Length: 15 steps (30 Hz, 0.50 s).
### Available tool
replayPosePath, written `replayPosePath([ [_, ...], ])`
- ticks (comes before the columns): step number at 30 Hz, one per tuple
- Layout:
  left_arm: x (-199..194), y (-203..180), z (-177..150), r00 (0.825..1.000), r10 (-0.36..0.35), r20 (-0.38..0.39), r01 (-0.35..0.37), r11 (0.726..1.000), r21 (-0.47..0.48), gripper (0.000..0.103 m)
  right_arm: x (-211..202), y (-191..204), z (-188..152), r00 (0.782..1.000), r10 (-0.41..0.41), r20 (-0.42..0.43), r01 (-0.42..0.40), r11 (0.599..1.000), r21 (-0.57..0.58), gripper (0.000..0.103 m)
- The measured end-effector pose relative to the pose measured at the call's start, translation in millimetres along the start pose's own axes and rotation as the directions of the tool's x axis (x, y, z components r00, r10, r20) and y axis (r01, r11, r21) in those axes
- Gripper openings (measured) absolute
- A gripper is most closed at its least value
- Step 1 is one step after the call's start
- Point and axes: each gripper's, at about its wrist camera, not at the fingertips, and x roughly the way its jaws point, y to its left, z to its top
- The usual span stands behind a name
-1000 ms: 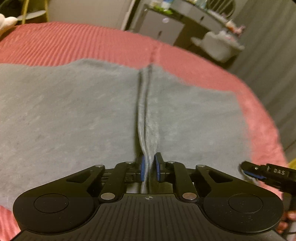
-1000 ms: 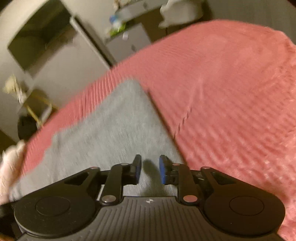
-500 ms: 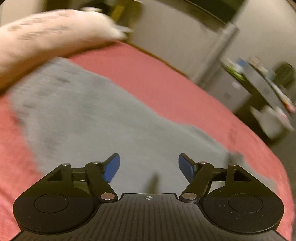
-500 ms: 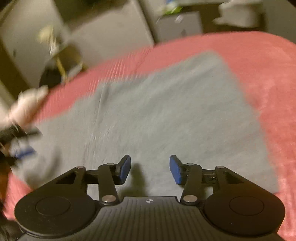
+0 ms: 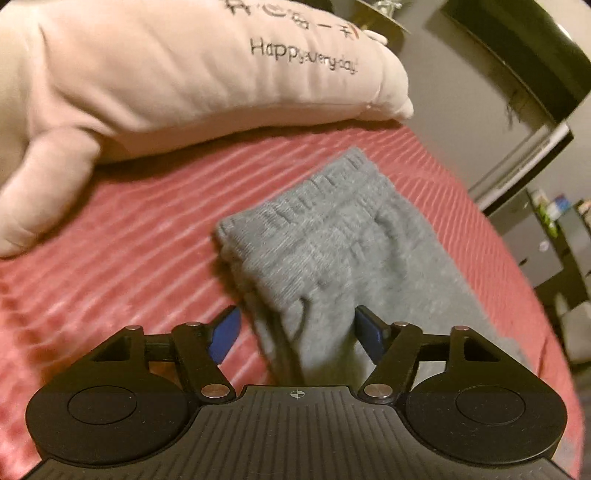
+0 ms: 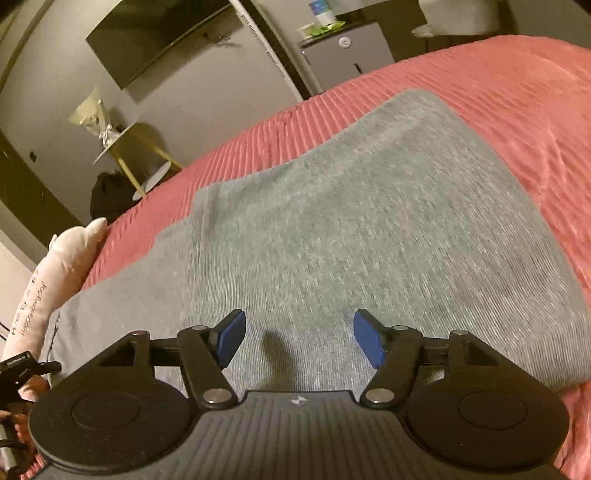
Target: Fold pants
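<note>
Grey pants [image 6: 332, 229] lie folded flat on the red ribbed bedspread [image 6: 517, 92]. In the left wrist view their elastic waistband end [image 5: 325, 218] points toward a pink pillow. My left gripper [image 5: 297, 338] hovers at that end. Its jaws are closing, with the pants' side edge between the blue pads [image 5: 225, 338] but not pressed. My right gripper [image 6: 297, 341] hangs over the middle of the pants. Its jaws are opening and hold nothing, and the fabric lies flat under them. The left gripper's tip [image 6: 22, 365] shows at the left edge of the right wrist view.
A pink plush pillow with lettering [image 5: 184, 66] lies on the bedspread [image 5: 129, 240] just beyond the waistband. Off the bed stand a small gold-legged side table [image 6: 122, 147], a grey cabinet [image 6: 343, 55] and a wall-mounted screen [image 6: 159, 33].
My left gripper let go of the pinched fold, opened wide and swung over to the waistband end by the pillow. My right gripper opened wider and turned over the pants.
</note>
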Motion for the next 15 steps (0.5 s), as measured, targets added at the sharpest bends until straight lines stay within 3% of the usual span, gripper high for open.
replayPosePath([
  [3,8.7,-1.8,4.8,1.0,-0.011,-0.002,0.011,1.0,-0.002,0.073,5.4,5.3,-2.1,1.0,-0.012,0.002,0.012,1.0,-0.013,0.066],
  [7,19.6,13.4,8.9,0.997,-0.071,0.005,0.071,0.994,-0.078,0.076,8.7,8.1,-2.9,1.0,-0.018,-0.001,0.018,0.999,-0.033,0.069],
  [11,16.5,15.3,6.4,0.996,-0.083,0.016,0.084,0.994,-0.067,0.05,8.9,8.8,-2.0,1.0,-0.019,-0.001,0.019,0.999,-0.038,0.07],
  [15,9.6,13.4,7.2,0.994,-0.107,0.031,0.109,0.992,-0.065,0.038,8.1,8.0,-2.1,1.0,-0.018,0.001,0.018,0.999,-0.037,0.07],
])
